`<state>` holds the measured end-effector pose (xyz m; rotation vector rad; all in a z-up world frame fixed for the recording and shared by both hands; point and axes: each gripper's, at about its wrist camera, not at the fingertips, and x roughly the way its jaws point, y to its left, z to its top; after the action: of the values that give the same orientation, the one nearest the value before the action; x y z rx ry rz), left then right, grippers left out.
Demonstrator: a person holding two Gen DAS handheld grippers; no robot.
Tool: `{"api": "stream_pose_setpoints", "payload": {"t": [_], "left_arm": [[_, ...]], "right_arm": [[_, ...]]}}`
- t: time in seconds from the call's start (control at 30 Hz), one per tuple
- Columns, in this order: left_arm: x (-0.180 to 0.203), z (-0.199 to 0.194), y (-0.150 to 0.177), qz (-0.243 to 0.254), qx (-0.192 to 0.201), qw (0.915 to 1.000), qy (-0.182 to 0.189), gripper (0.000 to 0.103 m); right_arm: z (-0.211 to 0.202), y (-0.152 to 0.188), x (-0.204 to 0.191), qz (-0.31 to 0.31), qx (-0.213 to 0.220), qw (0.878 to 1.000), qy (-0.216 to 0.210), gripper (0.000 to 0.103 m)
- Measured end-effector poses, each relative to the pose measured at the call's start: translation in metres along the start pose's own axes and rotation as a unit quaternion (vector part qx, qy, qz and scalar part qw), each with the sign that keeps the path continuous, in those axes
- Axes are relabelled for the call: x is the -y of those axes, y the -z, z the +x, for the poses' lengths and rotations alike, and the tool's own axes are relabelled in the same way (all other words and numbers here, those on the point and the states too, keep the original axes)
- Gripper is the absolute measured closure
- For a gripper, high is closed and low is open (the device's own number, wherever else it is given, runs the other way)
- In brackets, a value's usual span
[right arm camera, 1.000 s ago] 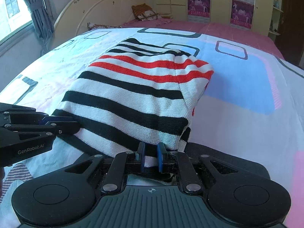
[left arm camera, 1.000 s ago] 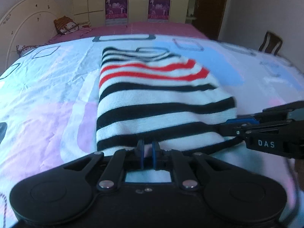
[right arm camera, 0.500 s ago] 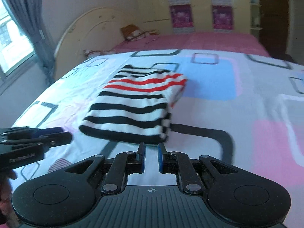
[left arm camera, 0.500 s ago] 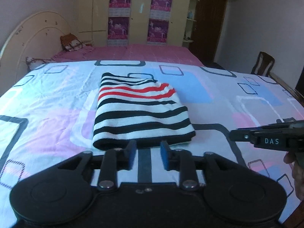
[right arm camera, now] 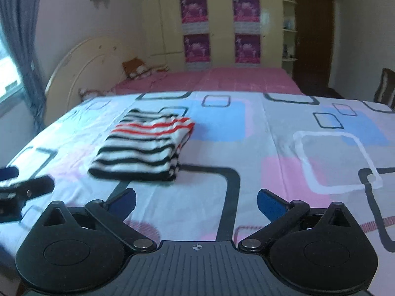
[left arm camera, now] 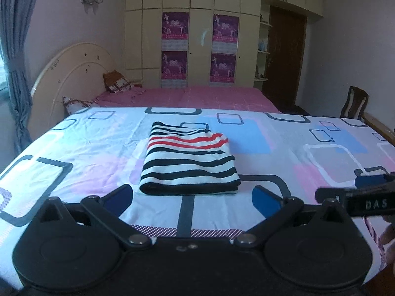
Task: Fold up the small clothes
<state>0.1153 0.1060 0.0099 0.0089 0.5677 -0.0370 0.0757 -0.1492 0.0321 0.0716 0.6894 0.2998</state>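
Note:
A small striped garment [left arm camera: 188,161], white with black and red bands, lies folded into a neat rectangle on the patterned bed sheet [left arm camera: 74,148]. My left gripper [left arm camera: 192,198] hangs just in front of its near edge, its jaws opening wide, nothing between them. In the right wrist view the same striped garment [right arm camera: 145,148] lies ahead and to the left. My right gripper [right arm camera: 196,202] is over bare sheet, its jaws opening wide and empty. Each gripper shows at the edge of the other's view: the right gripper [left arm camera: 358,192], the left gripper [right arm camera: 22,185].
The sheet [right arm camera: 284,148] spreads wide to the right of the garment. A pink-covered bed [left arm camera: 197,96] with pillows [left arm camera: 116,83] and a curved headboard [left arm camera: 71,74] lies beyond. A wooden chair [left arm camera: 355,103] stands at the right, a curtain [left arm camera: 14,61] at the left.
Both grippers let go of the garment's near edge, opened wide, and pulled back and up. The folded garment now lies farther off, flat on the sheet.

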Motion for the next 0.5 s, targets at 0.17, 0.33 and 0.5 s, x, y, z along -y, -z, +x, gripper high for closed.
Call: {"api": "stream_pose_setpoints", "payload": {"t": [0.17,0.33,0.5], "left_arm": [[0.005,-0.017,0.004,0.000,-0.001,1.0000,0.009,0.000],[0.010,-0.032,0.008,0.004,0.002,0.9999,0.011,0.000],[0.012,-0.040,0.010,0.008,0.008,0.9998,0.017,0.000]], "right_arm": [[-0.020,0.010,-0.006,0.025,-0.006,0.999,-0.025,0.000],[-0.037,0.012,-0.006,0.031,0.009,0.999,-0.028,0.000],[-0.046,0.013,-0.007,0.029,0.022,0.998,-0.042,0.000]]}}
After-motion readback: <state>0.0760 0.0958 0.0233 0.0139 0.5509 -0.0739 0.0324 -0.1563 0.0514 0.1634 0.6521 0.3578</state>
